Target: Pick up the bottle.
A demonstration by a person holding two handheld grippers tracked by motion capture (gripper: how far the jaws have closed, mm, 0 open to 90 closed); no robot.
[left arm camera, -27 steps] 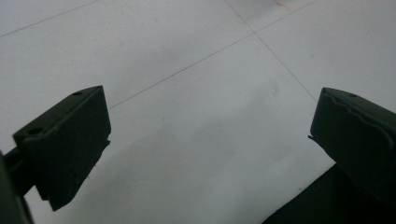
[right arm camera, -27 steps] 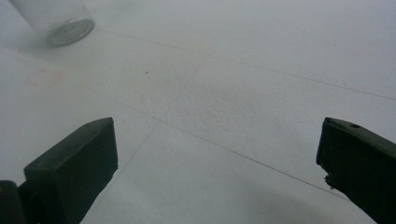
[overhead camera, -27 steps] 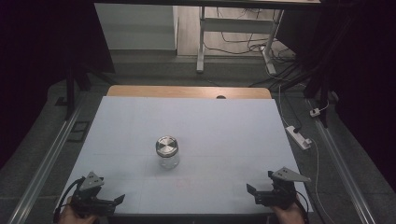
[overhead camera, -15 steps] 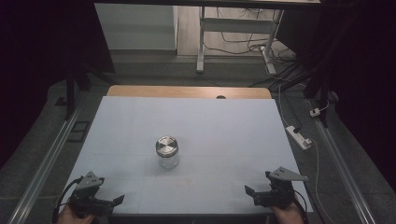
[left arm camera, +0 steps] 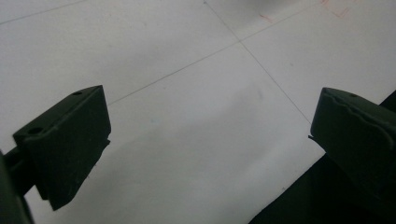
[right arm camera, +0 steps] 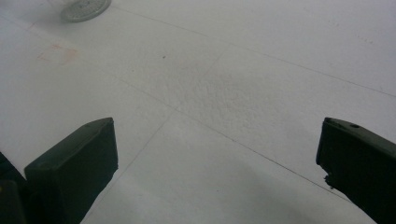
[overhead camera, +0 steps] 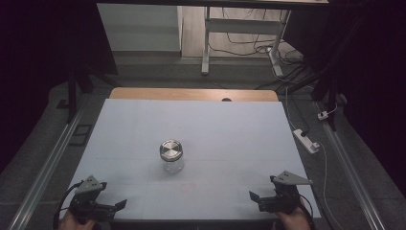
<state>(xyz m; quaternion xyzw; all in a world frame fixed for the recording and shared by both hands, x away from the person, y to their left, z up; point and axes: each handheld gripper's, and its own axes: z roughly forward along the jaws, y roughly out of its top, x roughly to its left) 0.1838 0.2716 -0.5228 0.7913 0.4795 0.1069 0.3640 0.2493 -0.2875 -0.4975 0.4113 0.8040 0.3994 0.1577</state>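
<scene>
A clear glass jar with a silver metal lid stands upright near the middle of the white table top. My left gripper rests at the near left corner, held by a hand. In the left gripper view its jaws stand wide apart over bare white surface at the table's edge. My right gripper sits at the near right corner, pointing left toward the centre. Its jaws are spread open with nothing between them. The jar's base shows far off at the top left of the right gripper view.
Thin lines and a faint red mark cross the white surface in front of the jar. A wooden strip borders the far edge. A white power strip lies on the floor to the right, with desk legs and cables behind.
</scene>
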